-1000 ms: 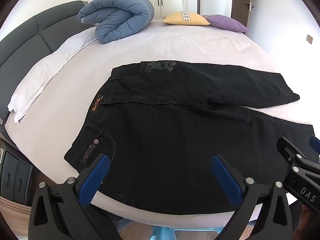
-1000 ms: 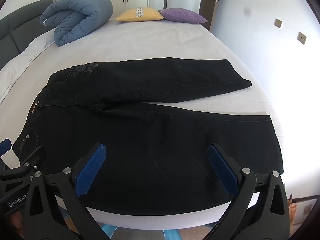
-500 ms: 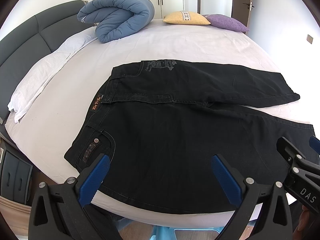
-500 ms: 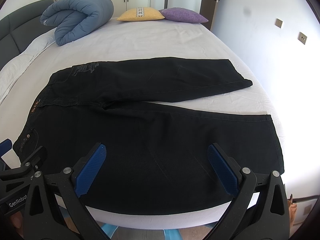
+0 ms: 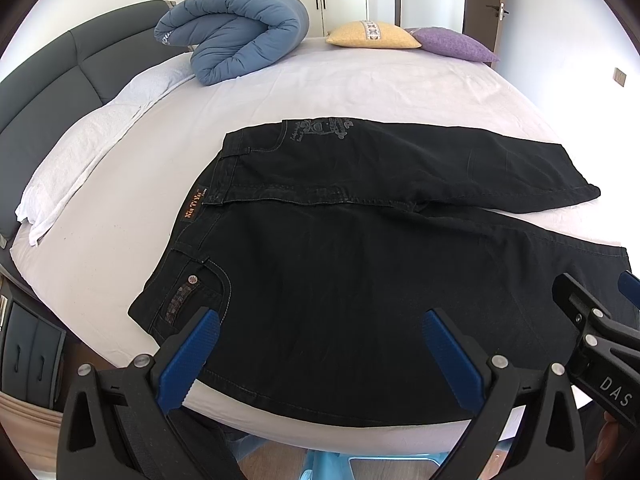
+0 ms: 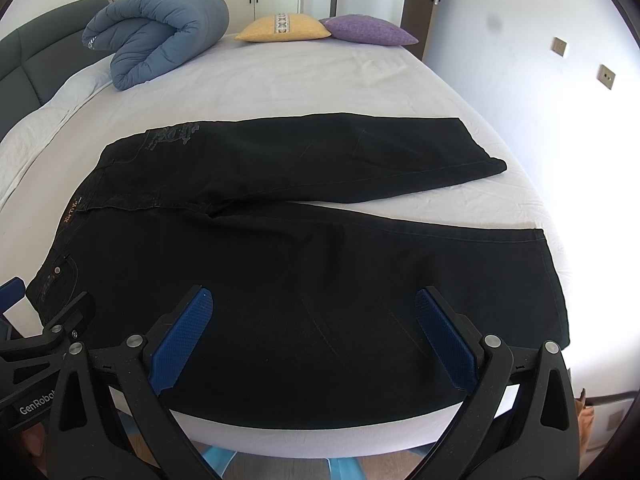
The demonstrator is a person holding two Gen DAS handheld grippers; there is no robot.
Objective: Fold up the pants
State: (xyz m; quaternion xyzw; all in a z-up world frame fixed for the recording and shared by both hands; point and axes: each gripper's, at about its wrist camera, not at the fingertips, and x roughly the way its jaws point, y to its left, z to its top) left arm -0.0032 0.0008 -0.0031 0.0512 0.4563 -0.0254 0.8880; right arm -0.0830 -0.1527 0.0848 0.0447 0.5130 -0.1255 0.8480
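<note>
Black jeans (image 5: 360, 264) lie flat on the white bed (image 5: 360, 80), waistband to the left, both legs spread to the right. They also show in the right wrist view (image 6: 304, 264). My left gripper (image 5: 320, 340) is open and empty, hovering above the near edge of the jeans by the waist pocket. My right gripper (image 6: 314, 328) is open and empty above the near leg. Each gripper shows at the edge of the other's view: the right gripper (image 5: 592, 320) and the left gripper (image 6: 44, 332).
A rolled blue duvet (image 5: 236, 32), a yellow pillow (image 5: 372, 34) and a purple pillow (image 5: 452, 44) sit at the far end of the bed. A dark grey headboard (image 5: 52, 80) runs along the left. The bed's near edge (image 5: 360, 440) is just below the grippers.
Both grippers have held almost still, drifting very slightly. The jeans have not moved.
</note>
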